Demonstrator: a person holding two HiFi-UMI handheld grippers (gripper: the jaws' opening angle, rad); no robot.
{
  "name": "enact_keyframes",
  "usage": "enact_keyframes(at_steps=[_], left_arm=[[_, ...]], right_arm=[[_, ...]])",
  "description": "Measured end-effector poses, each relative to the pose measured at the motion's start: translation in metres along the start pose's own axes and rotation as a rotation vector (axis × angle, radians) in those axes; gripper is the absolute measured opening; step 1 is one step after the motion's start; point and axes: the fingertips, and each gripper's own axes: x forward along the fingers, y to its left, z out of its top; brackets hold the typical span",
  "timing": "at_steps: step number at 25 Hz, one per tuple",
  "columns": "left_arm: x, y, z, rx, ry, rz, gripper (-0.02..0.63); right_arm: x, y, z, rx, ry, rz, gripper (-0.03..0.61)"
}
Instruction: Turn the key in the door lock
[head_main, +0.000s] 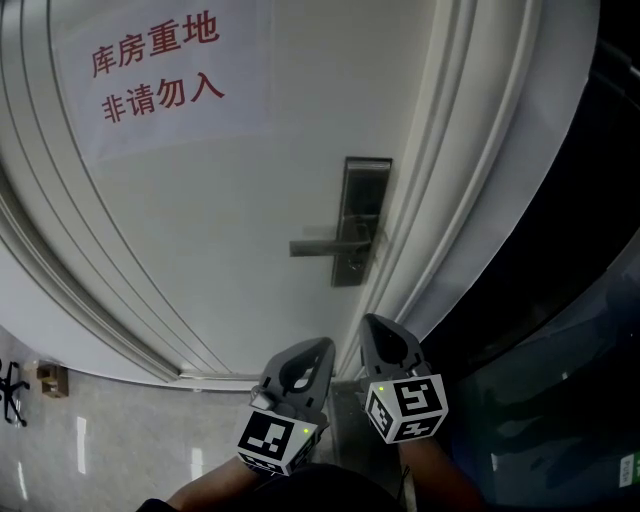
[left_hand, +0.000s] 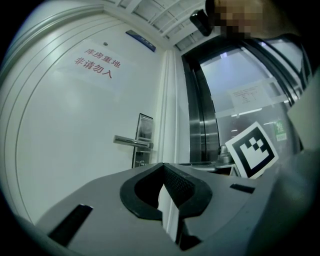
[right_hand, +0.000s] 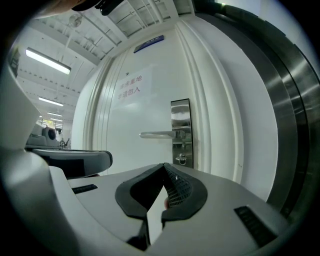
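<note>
The left tool (left_hand: 163, 167) and the right tool (right_hand: 164, 166) each have their jaws closed tip to tip, holding nothing. They hang side by side, well short of the white door (right_hand: 125, 112). Ahead of the right tool, the key (right_hand: 181, 158) sits in the lock plate (right_hand: 180, 117), just below the lever handle (right_hand: 157, 134).

The door (head_main: 230, 230) shows smooth, matt white paint. The lock plate (head_main: 362, 200) and lever handle (head_main: 322, 246) are brushed metal with a satin sheen. The floor (head_main: 110, 450) is glossy and reflective.

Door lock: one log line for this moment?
pre-contact | left gripper shut, empty | right gripper shut, empty | key in door lock, untouched
</note>
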Motion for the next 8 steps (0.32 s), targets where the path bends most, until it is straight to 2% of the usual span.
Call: enact_keyframes(at_steps=[8], left_arm=[[0.0045,0.0085,-0.0009,-0.005,-0.002,-0.001,0.005]], right_arm=[[0.0107,-0.0015,-0.0014,0.027,0.007,0.003,0.014]])
